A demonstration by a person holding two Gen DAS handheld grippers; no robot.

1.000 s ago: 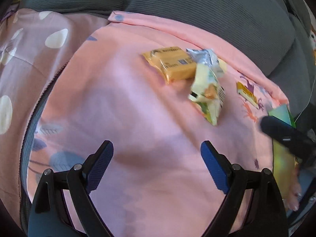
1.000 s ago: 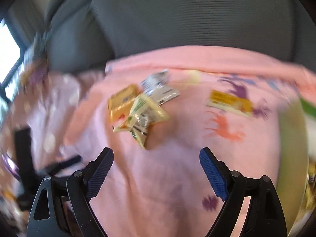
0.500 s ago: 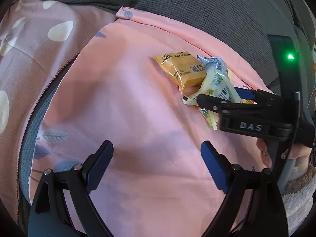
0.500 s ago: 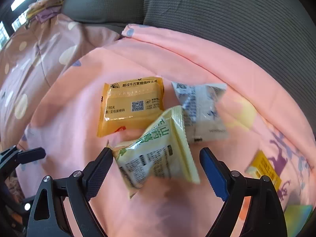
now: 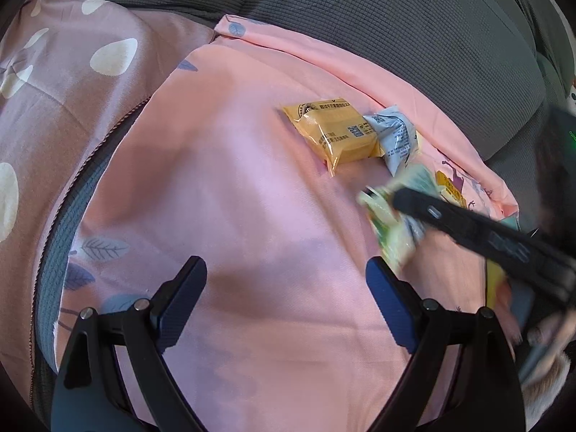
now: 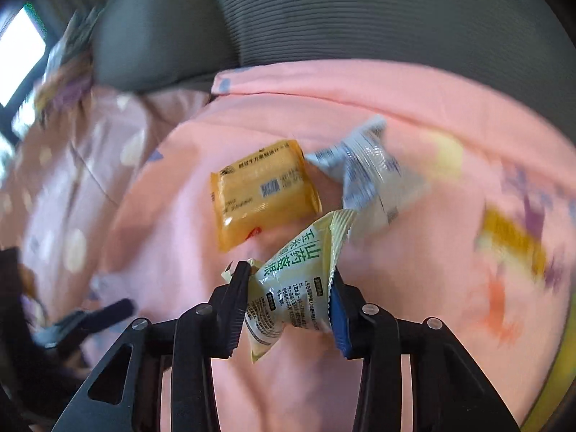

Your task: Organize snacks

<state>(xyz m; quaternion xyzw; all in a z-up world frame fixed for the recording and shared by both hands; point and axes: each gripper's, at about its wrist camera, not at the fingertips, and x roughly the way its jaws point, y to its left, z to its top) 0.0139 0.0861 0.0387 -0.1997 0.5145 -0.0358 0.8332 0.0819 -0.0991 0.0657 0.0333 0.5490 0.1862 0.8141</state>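
One pale-yellow snack packet [image 6: 293, 288] (green print, crinkled) pinched between right gripper [image 6: 289, 297] fingers above pink blanket [image 6: 414, 288]; orange packet [image 6: 262, 190] beyond. Left gripper [image 5: 286, 288] fingers apart, empty.

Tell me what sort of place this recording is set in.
Probably a living room or bedroom at home: snack packets lie on a pink printed blanket spread over a grey ribbed sofa cushion, with a dotted quilt beside it.

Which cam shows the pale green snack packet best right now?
Right wrist view: the pale green snack packet sits sharp and centred, its printed face readable, squeezed between the right gripper fingers. Left wrist view shows it only at the right, motion-blurred and partly hidden behind that gripper's black body.
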